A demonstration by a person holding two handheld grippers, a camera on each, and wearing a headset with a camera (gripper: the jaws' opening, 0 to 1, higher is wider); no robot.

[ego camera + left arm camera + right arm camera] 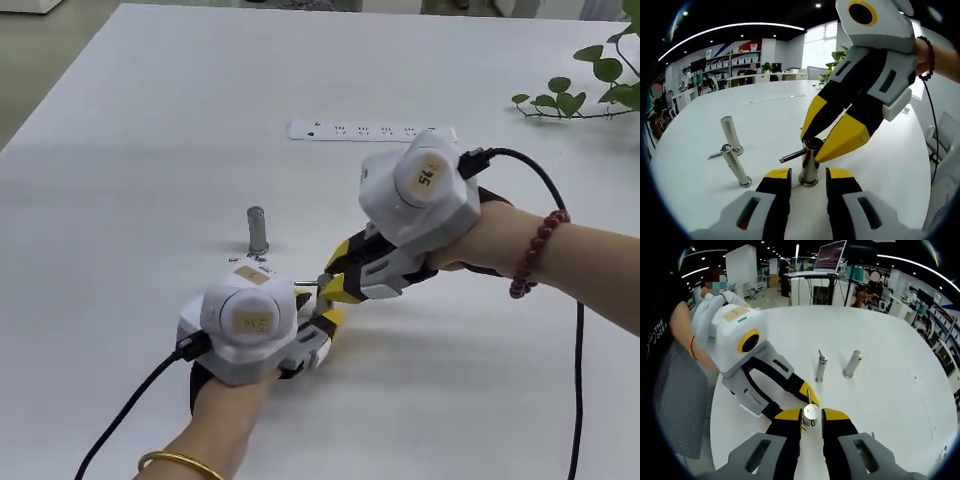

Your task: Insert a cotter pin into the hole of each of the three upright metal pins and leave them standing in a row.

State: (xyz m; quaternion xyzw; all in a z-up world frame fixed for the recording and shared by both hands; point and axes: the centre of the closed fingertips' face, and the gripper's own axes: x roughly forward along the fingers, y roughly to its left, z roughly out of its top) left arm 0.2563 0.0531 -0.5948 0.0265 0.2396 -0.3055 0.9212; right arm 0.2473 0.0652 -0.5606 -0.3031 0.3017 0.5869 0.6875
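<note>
1. Left gripper (pixel 809 172) is bracketing the nearest metal pin (pixel 810 162) at its base, jaws almost closed; contact unclear.
2. Right gripper (pixel 824 146) is pinching that pin's head, where a cotter pin (pixel 791 156) is protruding sideways.
3. Thin, stiff and likely slippery, it is probably needing a firm pinch near its exposed end.

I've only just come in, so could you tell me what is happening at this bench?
A person works with two hand-held grippers. The left gripper steadies a metal pin by its foot, while the right gripper holds a cotter pin that pokes through its top. Beside it, a second pin already has its cotter pin, and a third pin looks bare.
</note>
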